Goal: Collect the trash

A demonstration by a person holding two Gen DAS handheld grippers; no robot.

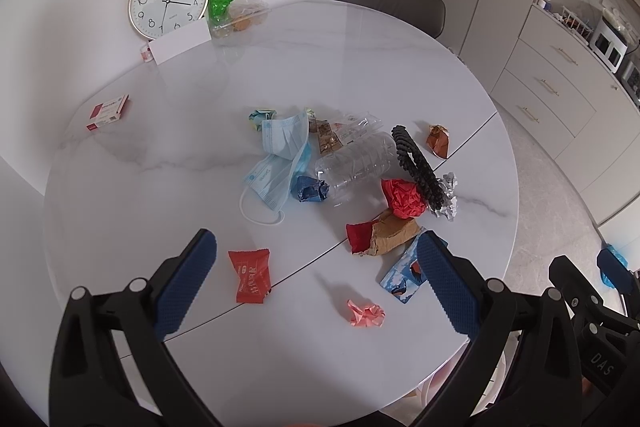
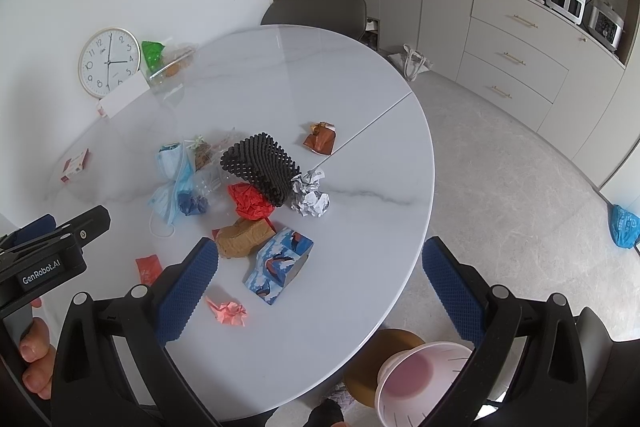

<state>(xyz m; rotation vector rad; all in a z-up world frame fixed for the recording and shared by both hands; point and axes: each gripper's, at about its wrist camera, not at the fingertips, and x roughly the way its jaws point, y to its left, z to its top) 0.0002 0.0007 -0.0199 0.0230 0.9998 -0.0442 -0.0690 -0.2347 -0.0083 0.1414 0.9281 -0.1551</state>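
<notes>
Trash lies in a pile on the round white table (image 1: 240,75): blue face masks (image 1: 280,155), a clear plastic bottle (image 1: 356,163), black foam netting (image 1: 416,167), red crumpled paper (image 1: 402,197), brown paper (image 1: 394,233), a blue patterned carton (image 2: 280,267), a red wrapper (image 1: 250,275), a pink paper ball (image 1: 366,313) and foil (image 2: 310,195). My left gripper (image 1: 320,283) is open and empty above the table's near side. My right gripper (image 2: 320,291) is open and empty over the table's near right edge. A pink bin (image 2: 420,383) stands on the floor below.
A clock (image 1: 168,1), a white card (image 1: 180,43) and a green bag (image 1: 220,1) stand at the far wall. A small red box (image 1: 108,113) lies at the left. A grey chair (image 1: 392,5) stands behind the table. A blue bag (image 2: 624,225) lies on the floor.
</notes>
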